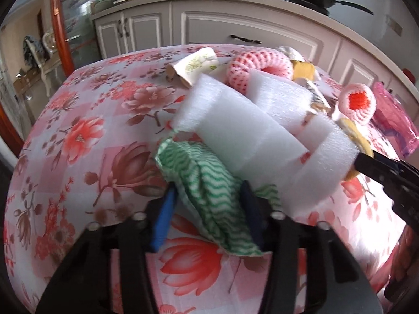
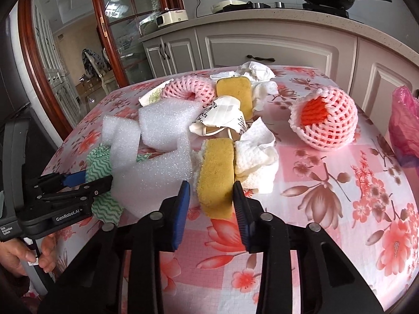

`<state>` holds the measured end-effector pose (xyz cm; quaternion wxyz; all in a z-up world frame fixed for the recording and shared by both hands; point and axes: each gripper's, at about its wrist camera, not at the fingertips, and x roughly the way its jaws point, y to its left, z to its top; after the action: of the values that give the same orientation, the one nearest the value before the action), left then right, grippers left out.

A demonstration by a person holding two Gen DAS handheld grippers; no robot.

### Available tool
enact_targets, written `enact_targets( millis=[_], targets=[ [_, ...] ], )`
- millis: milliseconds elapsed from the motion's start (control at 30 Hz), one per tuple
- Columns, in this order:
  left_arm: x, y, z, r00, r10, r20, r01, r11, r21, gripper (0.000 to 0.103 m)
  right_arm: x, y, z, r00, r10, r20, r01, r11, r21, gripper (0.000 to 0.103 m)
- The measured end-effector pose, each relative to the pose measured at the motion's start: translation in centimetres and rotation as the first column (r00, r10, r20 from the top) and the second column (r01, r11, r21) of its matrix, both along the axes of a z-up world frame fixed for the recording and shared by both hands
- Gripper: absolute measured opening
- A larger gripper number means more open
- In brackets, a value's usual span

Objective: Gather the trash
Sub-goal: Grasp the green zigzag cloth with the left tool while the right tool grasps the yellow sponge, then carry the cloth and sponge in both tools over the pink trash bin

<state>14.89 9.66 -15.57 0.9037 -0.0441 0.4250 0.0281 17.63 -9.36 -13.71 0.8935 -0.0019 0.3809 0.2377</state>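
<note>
Trash lies heaped on a table (image 2: 340,196) under a pink floral cloth, with grey kitchen cabinets (image 2: 275,49) at twelve o'clock beyond it. In the right wrist view the right gripper (image 2: 210,196) has its blue pads against both sides of a yellow sponge (image 2: 216,172) standing on edge at the near end of the heap, pinching it. At three o'clock of that sponge, touching it, sits crumpled white tissue (image 2: 258,157); at nine o'clock, a piece of white foam packing (image 2: 154,157). A second yellow sponge (image 2: 234,91) lies at twelve o'clock, deeper in the heap, and a pink foam fruit net (image 2: 324,123) with an orange inside stands apart at two o'clock. A pink plastic bag (image 2: 406,130) shows at the three o'clock edge. In the left wrist view the left gripper (image 1: 207,204) is clamped on a green-and-white wavy cloth (image 1: 209,183), bunched between its pads; the foam packing (image 1: 262,136) rests over the cloth's far end at one o'clock. A rolled paper cup (image 1: 195,66) and a pink net ring (image 1: 259,65) lie at twelve o'clock. The right gripper (image 1: 366,167) enters from three o'clock.
</note>
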Motion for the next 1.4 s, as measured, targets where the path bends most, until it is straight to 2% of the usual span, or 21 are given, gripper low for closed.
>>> enact_targets(
  millis=[33,100,167,300,500,600,800,1033,1200,1400],
  targets=[
    [-0.1,-0.1,0.1,1.0,-0.004,0.003,0.004,1.0,-0.002,0.039,0.1,0.1,-0.1,1.0,0.001,0.0,-0.001,1.0,-0.002,0.032],
    [-0.2,-0.2,0.1,1.0,-0.018,0.01,0.018,1.0,0.0,0.026,0.4,0.4,-0.2,1.0,0.007,0.002,-0.007,1.0,-0.008,0.029],
    [-0.7,-0.4,0.5,0.999,-0.02,0.032,0.019,1.0,0.021,0.019,0.1,0.6,0.1,1.0,0.014,0.019,-0.014,1.0,-0.007,0.025],
    [-2.1,-0.4,2.0,0.996,-0.021,0.092,0.017,0.999,0.05,0.013,-0.9,0.2,1.4,0.998,0.012,0.058,-0.013,1.0,0.013,0.024],
    [-4.5,-0.8,4.9,0.981,-0.03,0.19,0.019,0.998,0.058,0.013,-2.4,-1.1,3.3,0.995,-0.019,0.095,0.013,0.998,0.063,0.024],
    [-5.8,-1.6,6.7,0.966,-0.041,0.256,0.021,0.997,0.08,0.013,-3.4,-1.6,4.3,0.992,-0.026,0.124,0.017,0.997,0.073,0.024],
    [-7.2,-3.7,9.3,0.942,-0.096,0.321,0.066,0.992,0.104,0.013,-5.6,-3.1,6.2,0.98,-0.053,0.19,0.035,0.995,0.096,0.024],
    [-7.5,-8.4,11.7,0.893,-0.205,0.4,0.162,0.977,0.139,0.013,-7.4,-5.8,8.0,0.955,-0.125,0.268,0.102,0.99,0.098,0.024],
    [-6.3,-12.0,12.3,0.858,-0.283,0.429,0.236,0.959,0.16,0.013,-6.8,-9.0,8.1,0.938,-0.212,0.275,0.193,0.977,0.095,0.024],
    [-3.9,-16.5,12.7,0.809,-0.371,0.456,0.323,0.929,0.182,0.013,-5.8,-12.9,8.7,0.884,-0.332,0.33,0.332,0.941,0.061,0.024]
  ],
)
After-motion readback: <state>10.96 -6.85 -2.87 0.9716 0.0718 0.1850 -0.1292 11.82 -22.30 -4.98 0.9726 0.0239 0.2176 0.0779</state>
